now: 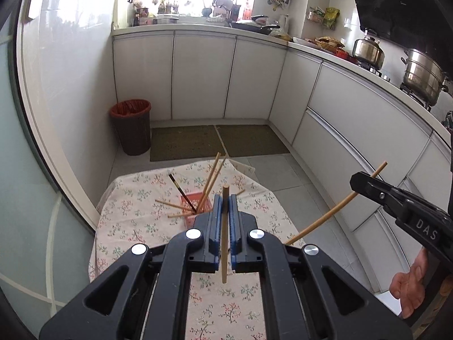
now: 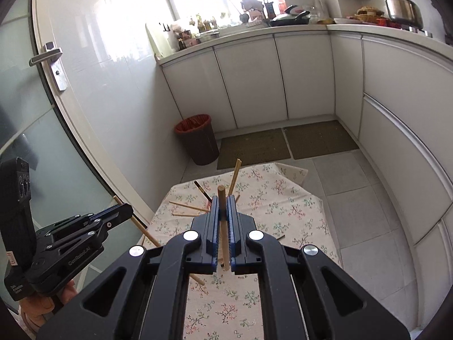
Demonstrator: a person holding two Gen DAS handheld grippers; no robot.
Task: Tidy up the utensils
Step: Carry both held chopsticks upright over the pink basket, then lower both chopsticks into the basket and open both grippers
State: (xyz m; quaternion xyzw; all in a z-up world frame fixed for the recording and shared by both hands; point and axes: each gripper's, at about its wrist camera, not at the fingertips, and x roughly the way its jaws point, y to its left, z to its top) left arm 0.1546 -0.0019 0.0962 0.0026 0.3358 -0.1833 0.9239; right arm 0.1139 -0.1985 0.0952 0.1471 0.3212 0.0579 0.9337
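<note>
Our left gripper (image 1: 225,198) clamped on one wooden chopstick (image 1: 224,243), our right gripper (image 2: 225,198) clamped on another chopstick (image 2: 222,226), pink holder (image 1: 195,201) with chopsticks on our floral tablecloth (image 1: 136,226) below

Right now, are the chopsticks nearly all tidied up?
Partly. A few chopsticks already stand in the pink basket. The left gripper and right gripper each clamp one chopstick. Several loose chopsticks are left on the tablecloth.

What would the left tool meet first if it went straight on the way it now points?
Probably the pink basket with its standing chopsticks, just beyond the left tool, which is shut on a chopstick; depth is unclear.
</note>
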